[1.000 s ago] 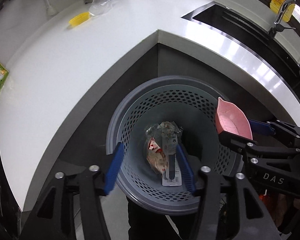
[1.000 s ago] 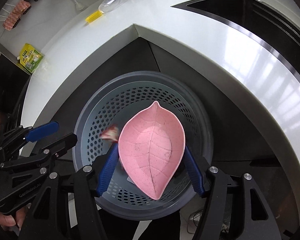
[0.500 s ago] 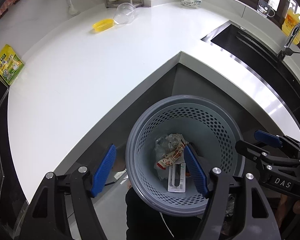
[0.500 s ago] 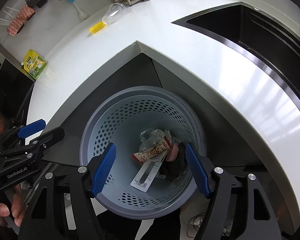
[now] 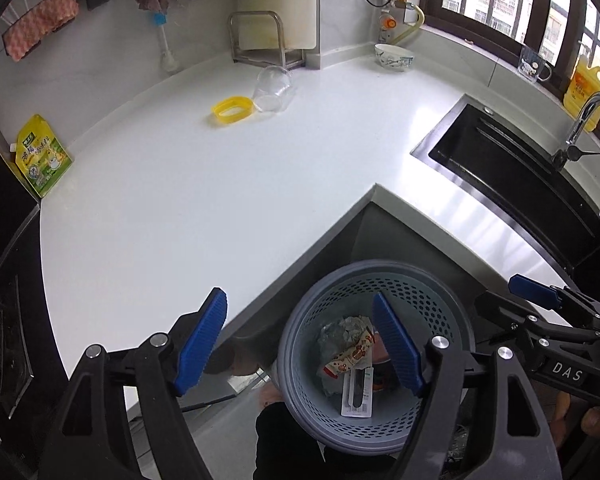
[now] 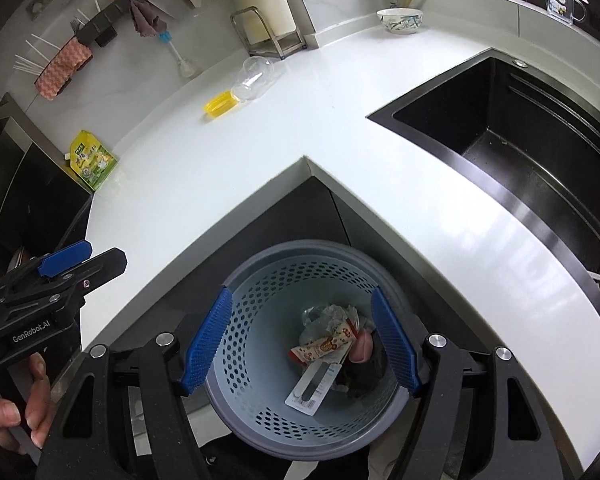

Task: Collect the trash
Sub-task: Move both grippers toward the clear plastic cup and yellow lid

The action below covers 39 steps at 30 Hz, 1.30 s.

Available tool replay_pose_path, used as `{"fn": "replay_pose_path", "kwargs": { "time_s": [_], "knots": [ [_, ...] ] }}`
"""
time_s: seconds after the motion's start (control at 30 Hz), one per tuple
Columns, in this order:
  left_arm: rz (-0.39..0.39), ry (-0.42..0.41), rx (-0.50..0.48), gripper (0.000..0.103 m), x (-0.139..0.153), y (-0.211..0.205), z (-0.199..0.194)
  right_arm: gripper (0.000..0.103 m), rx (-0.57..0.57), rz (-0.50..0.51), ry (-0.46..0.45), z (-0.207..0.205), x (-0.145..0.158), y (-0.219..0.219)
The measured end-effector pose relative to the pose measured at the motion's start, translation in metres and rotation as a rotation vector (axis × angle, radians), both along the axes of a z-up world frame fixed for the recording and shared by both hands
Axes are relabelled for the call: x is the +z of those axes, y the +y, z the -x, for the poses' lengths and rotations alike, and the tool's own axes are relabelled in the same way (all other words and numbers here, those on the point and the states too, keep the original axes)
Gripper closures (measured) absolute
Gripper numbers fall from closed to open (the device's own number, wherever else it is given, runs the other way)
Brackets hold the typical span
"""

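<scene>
Both of your tools hang over the grey perforated plastic waste basket (image 5: 452, 312), which sits on the floor in the notch of the white L-shaped surface (image 5: 180, 200), lower centre of either wrist view. The left hand-held gripper (image 5: 300, 344) is spread wide and holds nothing; one blue pad shows over the surface edge, the other over the basket mouth. The right hand-held gripper (image 6: 300, 340) is equally wide, empty, its pads straddling the basket opening. Down inside the basket lie a crumpled silver wrapper (image 6: 328, 316), a red-and-white snack packet (image 6: 324, 348) and a flat white card pack (image 6: 312, 384). What is left to pick up, by my reading, sits far up the frame: a clear plastic cup lying on its side (image 5: 274, 88) with a yellow oval plastic lid (image 5: 232, 109) just beside it, both in the upper middle of the left view, well apart from either tool, across the full depth of the surface. The cup's long axis runs roughly away from you, mouth toward the basket side. A green-and-yellow printed pouch (image 5: 40, 160) stands at the left edge of the frame, near the end of the surface. The left tool looks the nearer to the pouch; for the cup and lid I cannot tell which hand is closer. Whether the pouch counts as trash is uncertain.
</scene>
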<state>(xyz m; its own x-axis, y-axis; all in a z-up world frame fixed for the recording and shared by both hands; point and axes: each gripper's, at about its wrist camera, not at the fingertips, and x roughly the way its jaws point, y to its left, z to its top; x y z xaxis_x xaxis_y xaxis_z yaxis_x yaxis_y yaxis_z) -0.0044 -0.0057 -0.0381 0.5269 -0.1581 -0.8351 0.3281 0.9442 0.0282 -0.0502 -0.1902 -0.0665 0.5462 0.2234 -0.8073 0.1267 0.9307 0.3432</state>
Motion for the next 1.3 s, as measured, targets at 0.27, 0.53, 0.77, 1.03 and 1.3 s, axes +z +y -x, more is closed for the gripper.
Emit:
{"fn": "replay_pose_path", "kwargs": {
  "time_s": [0.27, 0.53, 0.77, 1.03, 1.3],
  "knots": [
    [0.035, -0.054, 0.051, 0.023, 0.026, 0.019, -0.036, 0.034, -0.037, 0.001, -0.040, -0.030, 0.019, 0.001],
    [0.036, -0.091, 0.070, 0.020, 0.042, 0.034, -0.082, 0.034, -0.078, -0.003, -0.087, -0.066, 0.034, 0.006],
    [0.045, -0.106, 0.059, 0.016, 0.046, 0.045, -0.124, 0.031, -0.115, 0.000, -0.125, -0.104, 0.047, 0.015],
    [0.063, -0.084, 0.030, 0.010, 0.041, 0.055, -0.176, 0.027, -0.157, 0.008, -0.138, -0.155, 0.046, 0.026],
    [0.057, -0.082, -0.022, 0.010, 0.030, 0.060, -0.226, 0.027, -0.216, -0.010, -0.104, -0.210, 0.031, 0.029]
  ]
}}
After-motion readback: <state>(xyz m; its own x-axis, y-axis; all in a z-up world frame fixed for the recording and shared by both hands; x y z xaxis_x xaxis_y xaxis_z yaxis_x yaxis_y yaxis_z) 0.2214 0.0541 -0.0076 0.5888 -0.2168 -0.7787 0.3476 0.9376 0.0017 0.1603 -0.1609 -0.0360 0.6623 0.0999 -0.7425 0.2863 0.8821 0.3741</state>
